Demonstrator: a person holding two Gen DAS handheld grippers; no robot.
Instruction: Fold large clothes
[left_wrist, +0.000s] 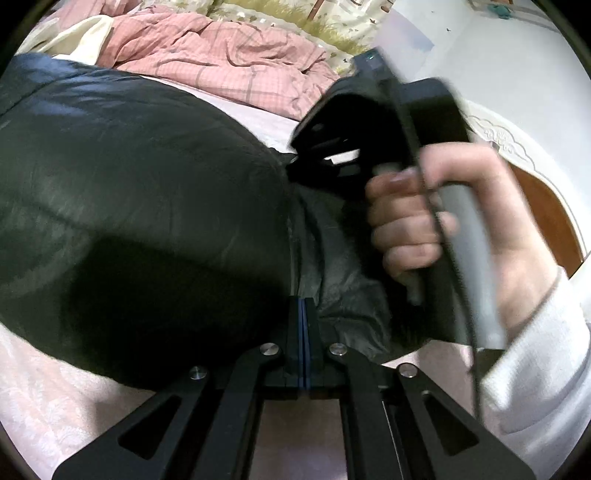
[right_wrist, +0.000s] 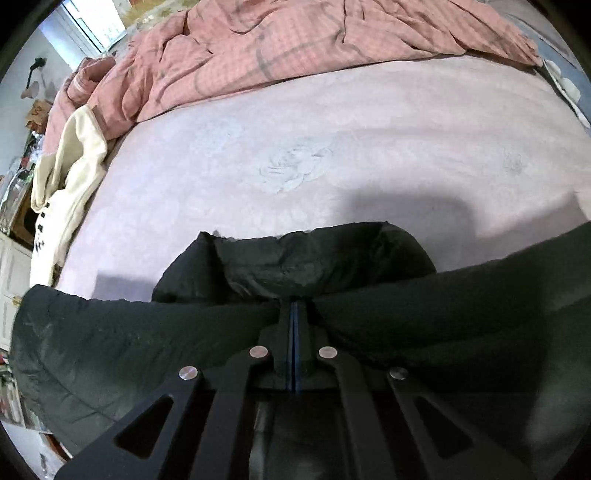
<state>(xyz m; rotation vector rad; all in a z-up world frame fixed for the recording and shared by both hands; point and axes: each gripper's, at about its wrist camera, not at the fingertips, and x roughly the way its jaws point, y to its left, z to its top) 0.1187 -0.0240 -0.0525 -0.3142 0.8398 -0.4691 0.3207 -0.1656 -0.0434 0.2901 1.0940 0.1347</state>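
The left gripper (left_wrist: 303, 325) has its jaws pressed together at the lower edge of the dark padded jacket (left_wrist: 129, 177), and a thin fold of fabric seems to be pinched between the blue pads, though the dark cloth makes that hard to confirm. The right gripper (right_wrist: 293, 325) is likewise clenched, its fingertips buried in a bunched ridge of the same jacket (right_wrist: 147, 325), apparently gripping it; seen from the left wrist, the person's right hand (left_wrist: 443, 218) wraps that tool's handle, blurred. The jacket lies spread across the pale pink bedsheet (right_wrist: 295, 147), with its collar or hood end (right_wrist: 295, 254) folded just beyond the right fingertips. The main risk is the slippery, puffy shell sliding out of such a shallow pinch if it is pulled sideways, leaving the fold lopsided. Trapped air could also spring the layers open. The rumpled pink checked duvet (right_wrist: 295, 44) and cream garment (right_wrist: 70, 166) lie well apart, so snagging looks unlikely.
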